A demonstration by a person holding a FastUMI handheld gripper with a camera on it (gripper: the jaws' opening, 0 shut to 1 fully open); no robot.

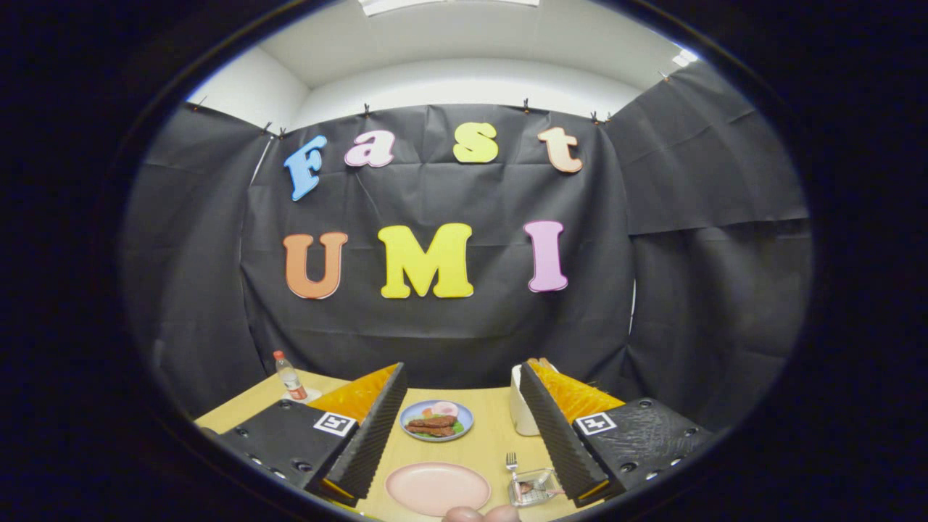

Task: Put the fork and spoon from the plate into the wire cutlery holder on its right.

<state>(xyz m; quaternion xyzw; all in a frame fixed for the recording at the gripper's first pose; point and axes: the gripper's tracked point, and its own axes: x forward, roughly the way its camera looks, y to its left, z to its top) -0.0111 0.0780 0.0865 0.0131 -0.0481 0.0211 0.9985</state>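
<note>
Gripper [457,428]: fingers wide apart, empty, raised over the table [493,435]; pink plate [437,487] near; fork [512,464] upright in wire holder [533,487] (right, likely delivered).

Out on the pale wooden table [493,435], a blue round plate [437,420] carries brown meat strips, a bit of green and a white-and-pink piece. Well off to its left stands a small clear plastic bottle with a red cap [290,378]. Over to the plate's right sits a white container [523,409], partly hidden.
</note>
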